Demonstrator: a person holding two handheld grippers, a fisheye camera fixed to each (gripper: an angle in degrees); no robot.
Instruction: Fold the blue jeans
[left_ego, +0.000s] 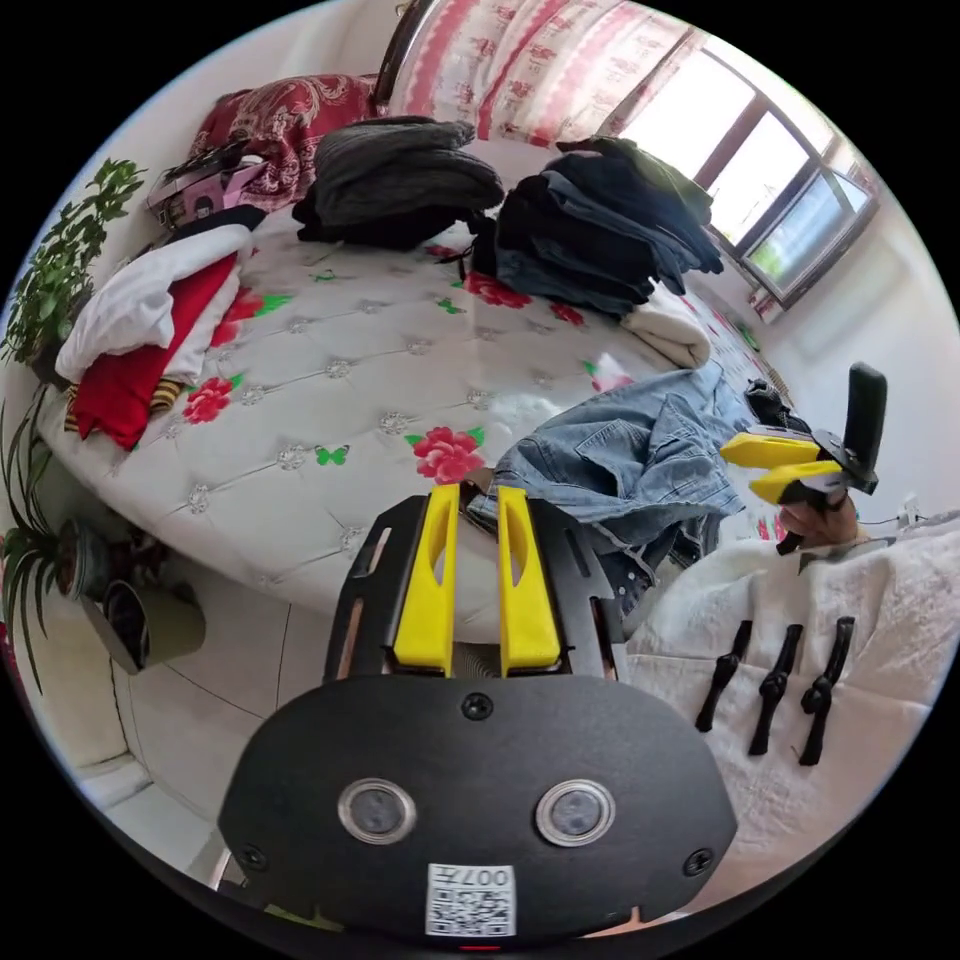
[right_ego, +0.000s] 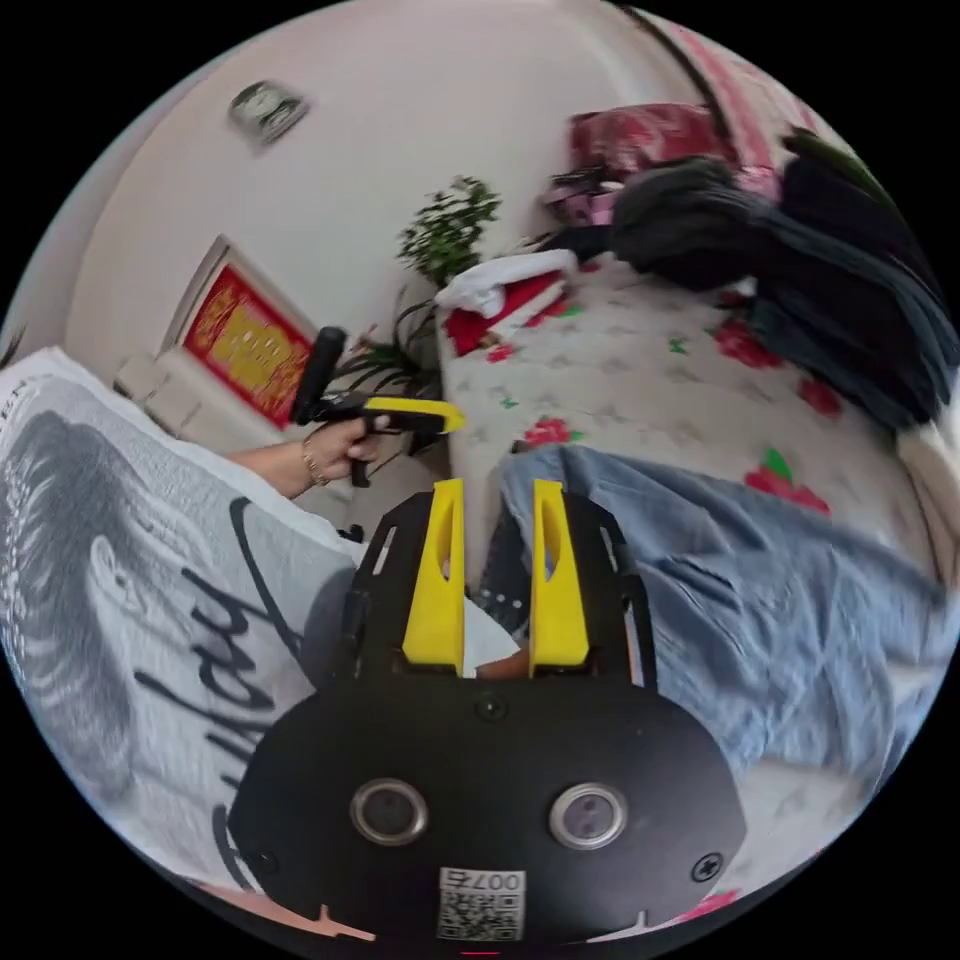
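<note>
White quilted bed (left_ego: 330, 380) with red flowers carries everything here. One pair of blue jeans (left_ego: 640, 470) lies crumpled at its near edge, close to my body. I judge denim heavy and limp, rather stiff at the seams, so the waistband seems the best place for taking hold. My left gripper (left_ego: 472, 495) hovers just before the jeans, jaws parted a little and holding nothing. My right gripper (right_ego: 497, 490) is also slightly parted and empty, beside the cloth. Farther back I count two dark piles of clothes (left_ego: 590, 230) and one red-and-white bundle (left_ego: 150, 330).
</note>
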